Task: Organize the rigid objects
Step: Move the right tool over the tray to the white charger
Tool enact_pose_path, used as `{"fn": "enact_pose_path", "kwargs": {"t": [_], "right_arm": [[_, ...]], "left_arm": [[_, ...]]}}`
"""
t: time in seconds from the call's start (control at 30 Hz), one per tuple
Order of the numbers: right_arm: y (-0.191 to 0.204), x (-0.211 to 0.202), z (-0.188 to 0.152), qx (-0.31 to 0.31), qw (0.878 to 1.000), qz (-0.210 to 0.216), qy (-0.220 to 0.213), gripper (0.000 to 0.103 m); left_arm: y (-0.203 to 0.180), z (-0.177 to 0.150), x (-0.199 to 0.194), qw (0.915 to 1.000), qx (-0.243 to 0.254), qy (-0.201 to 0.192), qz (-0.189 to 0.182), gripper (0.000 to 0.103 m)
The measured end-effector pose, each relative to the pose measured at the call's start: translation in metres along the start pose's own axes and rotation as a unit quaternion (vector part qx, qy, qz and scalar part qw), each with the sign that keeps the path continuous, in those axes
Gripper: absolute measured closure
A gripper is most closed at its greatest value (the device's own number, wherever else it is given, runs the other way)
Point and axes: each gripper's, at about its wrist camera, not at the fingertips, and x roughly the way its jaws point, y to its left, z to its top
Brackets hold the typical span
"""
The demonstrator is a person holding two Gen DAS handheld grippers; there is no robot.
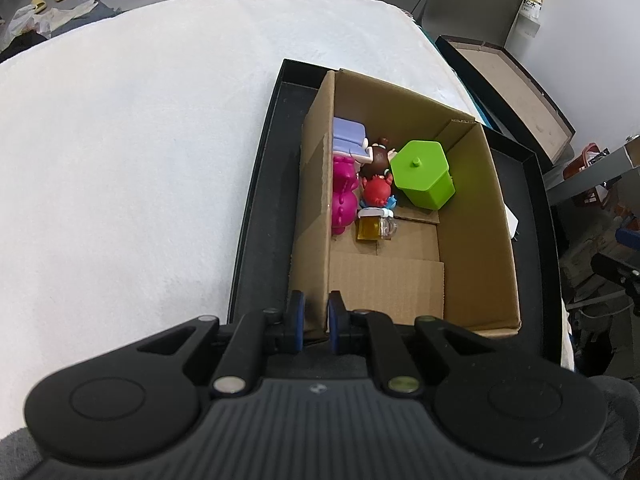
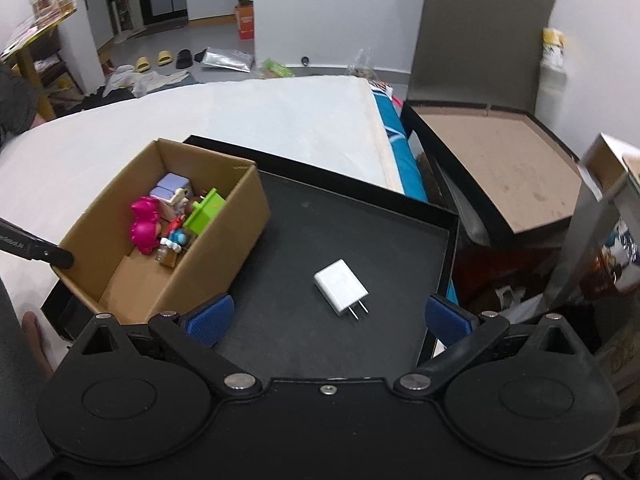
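Observation:
A cardboard box (image 1: 476, 216) (image 2: 224, 240) stands in a black tray (image 1: 264, 184) (image 2: 320, 240). Inside it are a green hexagonal container (image 1: 422, 172) (image 2: 204, 210), a pink figure (image 1: 344, 196) (image 2: 144, 226), a red crab toy (image 1: 377, 191), a lilac block (image 1: 349, 136) (image 2: 172, 186) and a small beer mug (image 1: 376, 228). My left gripper (image 1: 316, 320) is shut on the box's near left wall. A white plug charger (image 2: 341, 287) lies on the tray. My right gripper (image 2: 326, 320) is open just behind the charger.
The tray sits on a white-covered table (image 1: 140, 140) (image 2: 280, 112). A second black tray with a brown lining (image 2: 500, 168) stands to the right. Slippers and bags lie on the floor beyond the table.

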Motion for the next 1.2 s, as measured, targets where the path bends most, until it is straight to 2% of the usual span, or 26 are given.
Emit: {"fn": "enact_pose_path", "kwargs": {"t": [0.3, 0.83, 0.97, 1.2], "right_arm": [[-0.008, 0.017, -0.004, 0.008, 1.0, 0.005, 0.028, 0.0], [-0.017, 0.055, 0.001, -0.017, 0.999, 0.008, 0.042, 0.001], [-0.02, 0.07, 0.004, -0.022, 0.998, 0.005, 0.05, 0.008], [-0.02, 0.094, 0.011, -0.05, 0.997, 0.003, 0.061, 0.015]], "left_arm": [[0.001, 0.0, 0.0, 1.0, -0.001, 0.001, -0.003, 0.092], [0.002, 0.005, 0.007, 0.9999, -0.006, 0.011, -0.005, 0.091], [0.002, 0.007, 0.01, 0.9999, -0.006, 0.014, -0.004, 0.091], [0.002, 0.009, 0.013, 0.9998, -0.008, 0.018, -0.003, 0.09]]}}
